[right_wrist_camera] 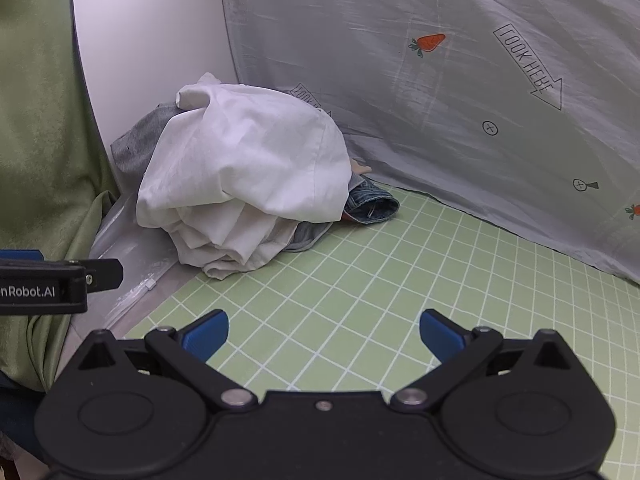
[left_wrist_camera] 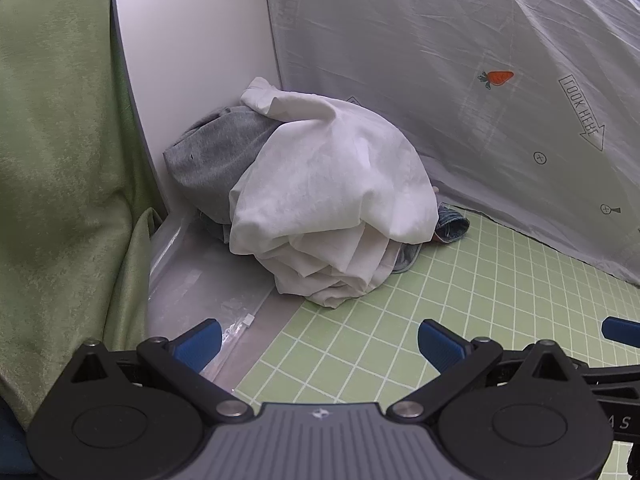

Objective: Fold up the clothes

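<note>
A heap of clothes lies in the far left corner of the green grid mat. A crumpled white garment covers the top. A grey garment sits behind it on the left. A piece of blue denim pokes out at the right. My left gripper is open and empty, hovering above the mat in front of the heap. My right gripper is open and empty, beside it to the right; one of its blue fingertips shows in the left wrist view.
A grey sheet with carrot prints hangs behind the mat. A white panel stands at the left back. A green curtain hangs on the left. A clear plastic bag lies by the mat's left edge.
</note>
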Motion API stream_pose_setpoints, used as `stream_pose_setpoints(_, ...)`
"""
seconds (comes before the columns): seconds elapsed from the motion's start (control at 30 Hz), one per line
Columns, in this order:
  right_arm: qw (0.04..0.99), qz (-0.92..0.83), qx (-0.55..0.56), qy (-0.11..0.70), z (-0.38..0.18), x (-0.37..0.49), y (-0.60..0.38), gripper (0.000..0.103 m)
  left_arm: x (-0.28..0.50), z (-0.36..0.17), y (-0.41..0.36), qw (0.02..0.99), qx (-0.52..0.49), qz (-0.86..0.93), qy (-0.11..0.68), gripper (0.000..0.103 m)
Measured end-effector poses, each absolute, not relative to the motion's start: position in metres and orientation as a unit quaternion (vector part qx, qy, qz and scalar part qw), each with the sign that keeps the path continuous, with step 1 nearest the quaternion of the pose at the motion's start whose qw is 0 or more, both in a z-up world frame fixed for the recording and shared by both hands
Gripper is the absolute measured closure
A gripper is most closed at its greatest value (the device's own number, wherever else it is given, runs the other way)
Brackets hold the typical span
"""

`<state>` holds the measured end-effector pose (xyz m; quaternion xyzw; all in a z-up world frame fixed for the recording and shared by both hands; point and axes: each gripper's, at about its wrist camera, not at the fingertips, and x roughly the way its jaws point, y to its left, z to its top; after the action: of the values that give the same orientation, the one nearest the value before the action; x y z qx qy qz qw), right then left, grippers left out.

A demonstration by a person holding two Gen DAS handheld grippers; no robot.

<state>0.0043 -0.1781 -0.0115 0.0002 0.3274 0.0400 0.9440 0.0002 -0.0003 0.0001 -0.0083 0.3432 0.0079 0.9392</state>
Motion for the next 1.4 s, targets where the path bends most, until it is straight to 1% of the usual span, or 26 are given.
stream_pose_setpoints(0.17, 0.943, 0.045, 0.004, 0.331, -0.011, 0.008, -0.163, 0.0, 0.003, -0.001, -0.005, 0.937, -0.004, 0.005, 0.35, 0.0)
stream_pose_setpoints(0.37, 0.943, 0.049, 0.003, 0.33, -0.012, 0.006, -0.185, 0.0, 0.002, -0.003, -0.009, 0.937, -0.007, -0.001, 0.35, 0.0)
stream_pose_setpoints(1.4, 0.938, 0.036, 0.007, 0.346, -0.016, 0.011, -0.184, 0.0, 0.002, -0.01, -0.018, 0.931, -0.003, -0.009, 0.364, 0.0)
